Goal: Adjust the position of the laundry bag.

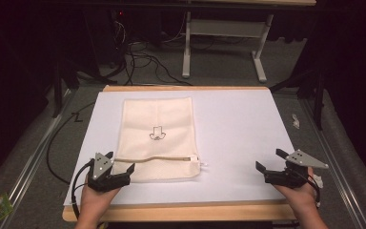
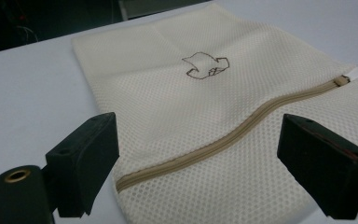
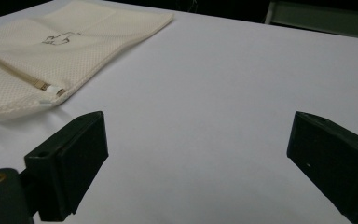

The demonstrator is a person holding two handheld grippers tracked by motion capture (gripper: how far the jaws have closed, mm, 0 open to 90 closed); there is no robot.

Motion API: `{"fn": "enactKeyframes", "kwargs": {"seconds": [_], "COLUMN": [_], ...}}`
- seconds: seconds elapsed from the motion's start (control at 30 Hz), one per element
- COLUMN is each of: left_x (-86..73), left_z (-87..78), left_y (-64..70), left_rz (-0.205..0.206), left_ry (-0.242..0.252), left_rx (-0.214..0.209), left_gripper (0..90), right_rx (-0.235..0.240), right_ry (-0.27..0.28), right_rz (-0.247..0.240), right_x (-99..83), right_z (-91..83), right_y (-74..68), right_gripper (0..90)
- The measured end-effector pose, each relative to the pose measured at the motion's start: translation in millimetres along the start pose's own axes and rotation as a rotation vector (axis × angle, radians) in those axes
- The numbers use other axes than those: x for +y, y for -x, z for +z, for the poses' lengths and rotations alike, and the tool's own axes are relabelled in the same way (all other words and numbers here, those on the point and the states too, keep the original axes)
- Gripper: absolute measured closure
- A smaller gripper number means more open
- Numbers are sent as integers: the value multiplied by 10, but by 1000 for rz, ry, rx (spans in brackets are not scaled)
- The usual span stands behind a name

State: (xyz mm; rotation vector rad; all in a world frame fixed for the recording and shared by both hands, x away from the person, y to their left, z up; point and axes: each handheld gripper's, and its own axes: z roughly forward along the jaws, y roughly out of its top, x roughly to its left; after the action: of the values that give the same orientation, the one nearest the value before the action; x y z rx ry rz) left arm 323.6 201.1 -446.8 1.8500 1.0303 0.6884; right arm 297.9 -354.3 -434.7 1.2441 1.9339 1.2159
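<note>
**A:** Where was the mesh bag lying?

**B:** I saw it flat on the white table cover, left of centre, its long side running away from me. The small printed mark sat near its middle. The tan zipper crossed it close to the near edge, and the zipper pull lay at the right end with a little white tab beside it.

**A:** And the grippers?

**B:** My left gripper hovered at the bag's near left corner. In the left gripper view its jaws stood wide apart, nothing between them, with the zipper's closed end just ahead. My right gripper was well apart from the bag, over bare cover near the right edge, jaws likewise spread and empty. In the right gripper view the bag lay far off to the left.

**A:** How did you judge it would handle?

**B:** Light, soft and limp, I thought. The open weave should give the pads some bite, but a single layer would bunch and slide over the cover rather than lift cleanly.

**A:** Where would you take hold?

**B:** Left jaws on the fabric by the zipper's closed end, to pin it. Right jaws on the pull or its tab: a small target, so it wanted a low, level approach. I could not tell whether the bag held anything.
</note>
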Motion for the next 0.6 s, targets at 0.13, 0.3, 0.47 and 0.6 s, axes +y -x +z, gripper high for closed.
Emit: {"fn": "enactKeyframes", "kwargs": {"seconds": [0.13,0.3,0.47,0.6], "left_x": [13,31,105,98], "left_z": [11,50,148,209], "left_y": [-40,-121,-229,-179], "left_rz": [-6,-28,-57,-24], "left_ry": [5,58,80,65], "left_rx": [7,13,-6,-24], "left_gripper": [148,158,158,159], "right_rx": [28,119,164,161], "right_ry": [-27,-59,-71,-98], "right_rz": [-8,-61,-84,-89], "right_x": [-9,113,194,220], "right_z": [73,312,482,601], "right_y": [-75,-388,-584,-729], "right_gripper": [64,69,88,104]}}
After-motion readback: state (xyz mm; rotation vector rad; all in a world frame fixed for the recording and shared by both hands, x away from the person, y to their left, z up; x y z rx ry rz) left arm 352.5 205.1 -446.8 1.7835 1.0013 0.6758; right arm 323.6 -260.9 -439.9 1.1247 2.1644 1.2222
